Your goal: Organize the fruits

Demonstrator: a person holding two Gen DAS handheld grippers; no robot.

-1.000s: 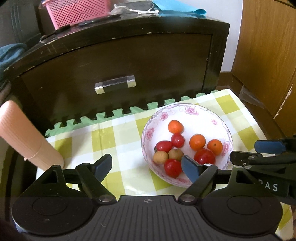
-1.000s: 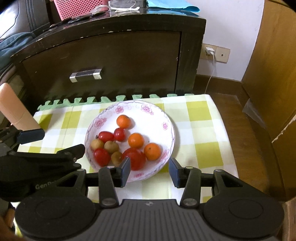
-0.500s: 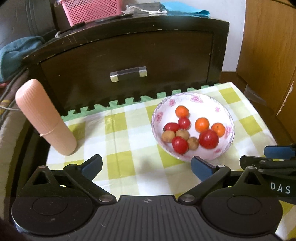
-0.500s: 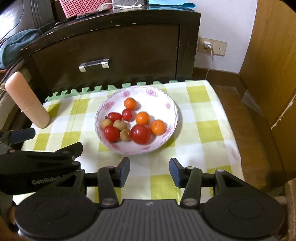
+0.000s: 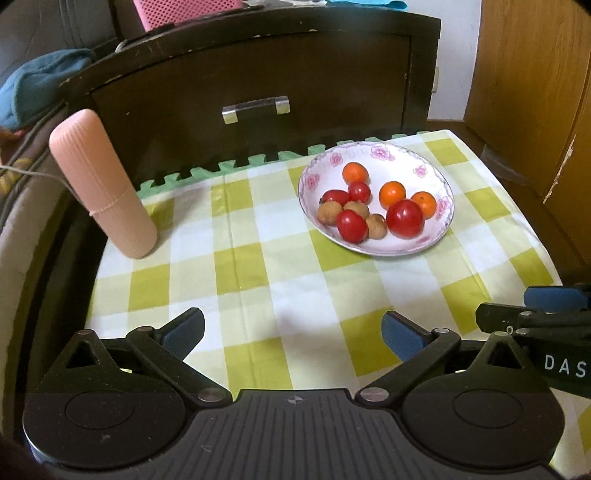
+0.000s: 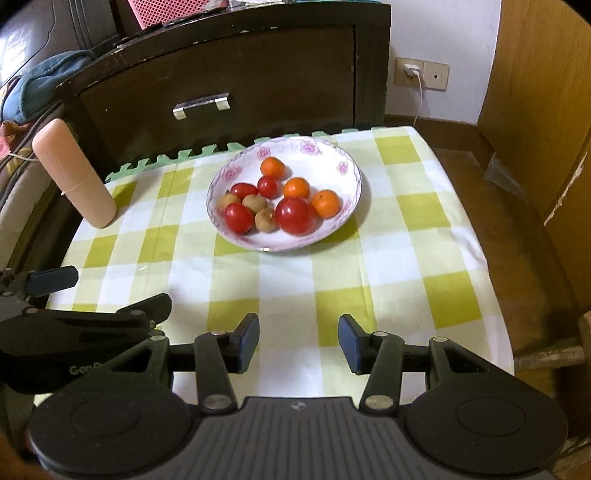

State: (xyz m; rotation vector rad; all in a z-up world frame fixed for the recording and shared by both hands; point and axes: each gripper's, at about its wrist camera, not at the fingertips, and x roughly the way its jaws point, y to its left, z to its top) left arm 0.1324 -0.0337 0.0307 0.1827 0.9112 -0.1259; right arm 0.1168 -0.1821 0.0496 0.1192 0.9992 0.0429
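Left gripper (image 5: 291, 334) and right gripper (image 6: 298, 341) hover side by side, jaws spread wide, both empty.

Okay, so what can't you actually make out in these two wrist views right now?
- Pink basket: cut off by the top edge in both views; contents unseen.
- Drawer of the dark cabinet: closed, inside hidden.
- Small brown fruits in the bowl: too small to identify; neighbours partly cover them.
- Right gripper in the left view: only its tip shows at the frame edge.
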